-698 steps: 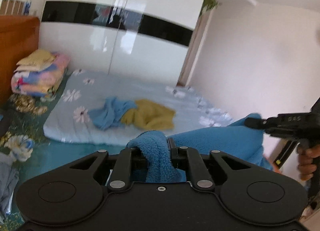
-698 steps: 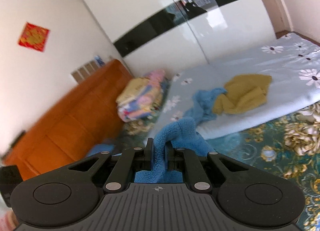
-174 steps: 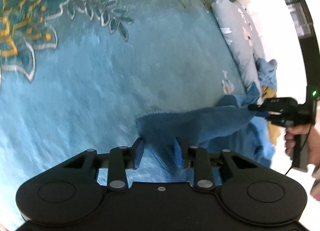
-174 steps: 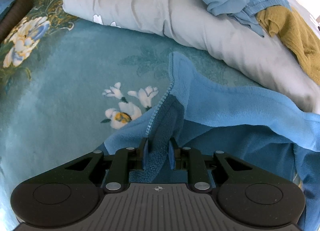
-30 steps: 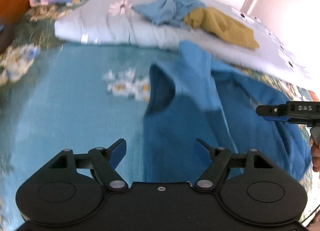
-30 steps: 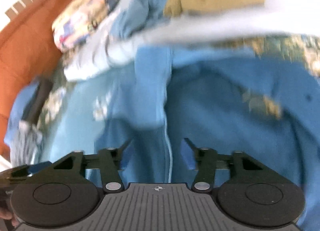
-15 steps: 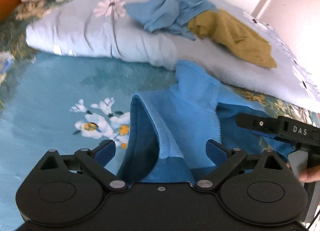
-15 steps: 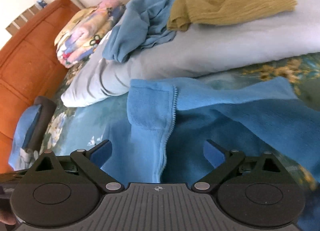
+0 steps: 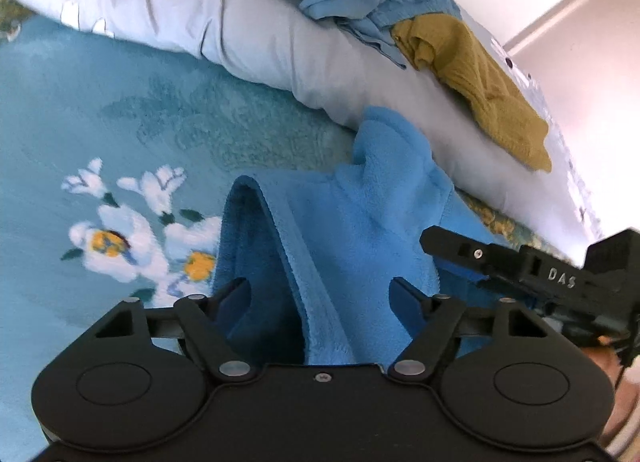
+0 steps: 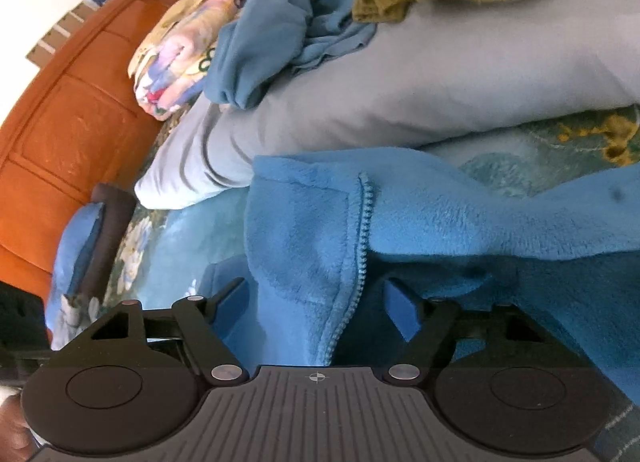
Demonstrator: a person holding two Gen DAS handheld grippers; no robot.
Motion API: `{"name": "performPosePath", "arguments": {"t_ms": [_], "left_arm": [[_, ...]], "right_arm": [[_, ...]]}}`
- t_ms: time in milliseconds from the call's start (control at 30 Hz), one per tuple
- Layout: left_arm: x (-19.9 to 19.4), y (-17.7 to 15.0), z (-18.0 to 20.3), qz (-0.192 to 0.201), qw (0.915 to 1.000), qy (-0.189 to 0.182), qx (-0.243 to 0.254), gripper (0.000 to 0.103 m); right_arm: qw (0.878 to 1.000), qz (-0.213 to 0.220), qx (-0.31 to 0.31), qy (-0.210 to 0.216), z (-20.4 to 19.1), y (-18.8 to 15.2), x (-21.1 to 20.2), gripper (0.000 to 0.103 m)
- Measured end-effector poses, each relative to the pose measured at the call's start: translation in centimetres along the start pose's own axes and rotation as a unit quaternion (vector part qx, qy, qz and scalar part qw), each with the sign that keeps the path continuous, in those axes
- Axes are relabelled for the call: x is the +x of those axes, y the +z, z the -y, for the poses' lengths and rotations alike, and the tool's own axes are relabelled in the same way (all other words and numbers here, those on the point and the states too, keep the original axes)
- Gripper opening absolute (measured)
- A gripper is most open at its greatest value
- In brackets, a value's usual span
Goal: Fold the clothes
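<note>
I see a teal flowered bedspread carrying a blue fleece jacket beside a pale grey quilt, which lies toward the bed's far edge.

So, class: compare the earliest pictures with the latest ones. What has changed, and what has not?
Both grippers let go: the left gripper and right gripper, once clamped on the raised blue fleece jacket, are open above it, and it lies on the teal blanket. The yellow garment and quilt stayed put.

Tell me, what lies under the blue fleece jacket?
The blue fleece jacket lies on a teal flowered blanket, which shows around it. Whatever is directly beneath the jacket is covered.
</note>
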State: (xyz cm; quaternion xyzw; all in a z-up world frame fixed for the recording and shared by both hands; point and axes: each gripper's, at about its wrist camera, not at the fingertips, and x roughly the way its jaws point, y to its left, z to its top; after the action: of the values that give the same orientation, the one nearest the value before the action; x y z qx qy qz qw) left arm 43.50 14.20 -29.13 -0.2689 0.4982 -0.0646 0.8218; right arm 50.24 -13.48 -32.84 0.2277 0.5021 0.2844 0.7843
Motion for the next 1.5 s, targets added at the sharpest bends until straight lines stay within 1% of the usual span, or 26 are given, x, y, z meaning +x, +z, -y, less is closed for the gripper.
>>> {"name": "performPosePath", "arguments": {"t_ms": [33, 67, 100, 133, 200, 233, 267, 333, 367, 400, 467, 533, 633, 733, 867, 1067, 1200, 1300, 1367, 1400, 1433, 1467, 1500], "left_arm": [[0.2, 0.2, -0.2, 0.001, 1.0000, -0.005, -0.008, 0.065], [0.3, 0.3, -0.4, 0.002, 0.9998, -0.010, -0.015, 0.061], [0.5, 0.5, -0.6, 0.003, 0.9996, -0.015, -0.023, 0.057], [0.6, 0.6, -0.8, 0.003, 0.9993, -0.020, -0.031, 0.056], [0.9, 0.9, -1.2, 0.005, 0.9985, -0.030, -0.046, 0.051], [1.1, 1.1, -1.5, 0.006, 0.9979, -0.035, -0.054, 0.050], [1.3, 1.3, -1.7, 0.007, 0.9973, -0.040, -0.061, 0.047], [1.4, 1.5, -1.9, 0.012, 0.9962, -0.048, -0.072, 0.035], [1.5, 1.6, -1.8, 0.014, 0.9965, -0.045, -0.068, 0.017], [1.5, 1.7, -1.8, 0.016, 0.9971, -0.040, -0.063, 0.003], [1.4, 1.7, -1.5, 0.022, 0.9985, -0.031, -0.040, 0.003], [1.1, 1.8, -1.2, 0.032, 0.9990, -0.024, -0.016, 0.003], [0.4, 2.2, -1.4, 0.061, 0.9979, -0.021, -0.009, 0.003], [0.4, 2.5, -1.4, 0.068, 0.9976, -0.004, 0.008, 0.003], [1.5, 2.6, -1.6, 0.058, 0.9978, 0.009, 0.032, 0.003], [2.8, 2.2, -2.3, 0.046, 0.9977, 0.024, 0.043, 0.004], [2.9, 2.1, -2.5, 0.044, 0.9980, 0.026, 0.037, 0.004], [2.5, 2.3, -2.1, 0.042, 0.9980, 0.031, 0.035, 0.005], [1.9, 2.4, -1.8, 0.039, 0.9978, 0.037, 0.037, 0.006], [1.5, 2.4, -1.5, 0.036, 0.9977, 0.042, 0.040, 0.008], [1.1, 2.5, -1.3, 0.032, 0.9975, 0.046, 0.042, 0.011], [0.6, 2.5, -1.1, 0.030, 0.9972, 0.051, 0.046, 0.017], [0.0, 2.6, -0.9, 0.029, 0.9968, 0.056, 0.049, 0.028]], "right_arm": [[1.000, -0.002, 0.007, 0.001, 0.3, 0.2, 0.2, 0.061], [1.000, -0.002, 0.018, 0.004, 0.7, 0.4, 0.3, 0.058], [1.000, -0.002, 0.029, 0.009, 1.0, 0.5, 0.4, 0.052], [0.999, -0.002, 0.039, 0.017, 1.3, 0.6, 0.4, 0.041], [0.998, -0.004, 0.048, 0.030, 1.7, 0.9, 0.4, 0.029], [0.998, -0.008, 0.050, 0.038, 1.8, 1.1, 0.4, 0.024], [0.998, -0.010, 0.050, 0.044, 1.8, 1.2, 0.4, 0.021], [0.998, -0.010, 0.043, 0.047, 1.6, 1.4, 0.4, 0.017], [0.998, -0.010, 0.041, 0.050, 1.4, 1.5, 0.3, 0.016], [0.998, -0.009, 0.039, 0.053, 1.3, 1.6, 0.2, 0.016], [0.998, -0.005, 0.031, 0.051, 0.8, 1.8, 0.0, 0.015], [0.999, 0.008, 0.019, 0.050, 0.3, 2.0, -0.5, 0.015], [0.998, 0.042, 0.004, 0.043, -0.4, 2.3, -1.6, 0.015], [0.998, 0.062, -0.007, 0.018, -0.3, 2.4, -2.0, 0.015], [0.999, 0.045, -0.002, -0.006, 0.9, 2.4, -0.6, 0.015], [0.999, 0.034, -0.004, -0.033, 1.5, 2.2, 0.7, 0.014], [0.999, 0.027, -0.008, -0.044, 1.5, 2.2, 1.2, 0.014], [0.999, 0.021, -0.010, -0.043, 1.2, 2.3, 1.2, 0.015], [0.999, 0.018, -0.010, -0.038, 1.0, 2.5, 1.0, 0.018], [0.999, 0.017, -0.013, -0.043, 0.7, 2.6, 0.8, 0.020], [0.999, 0.016, -0.018, -0.048, 0.4, 2.6, 0.5, 0.030], [0.998, 0.016, -0.023, -0.051, 0.1, 2.6, 0.1, 0.036], [0.998, 0.016, -0.027, -0.054, -0.3, 2.6, -0.2, 0.050]]}}
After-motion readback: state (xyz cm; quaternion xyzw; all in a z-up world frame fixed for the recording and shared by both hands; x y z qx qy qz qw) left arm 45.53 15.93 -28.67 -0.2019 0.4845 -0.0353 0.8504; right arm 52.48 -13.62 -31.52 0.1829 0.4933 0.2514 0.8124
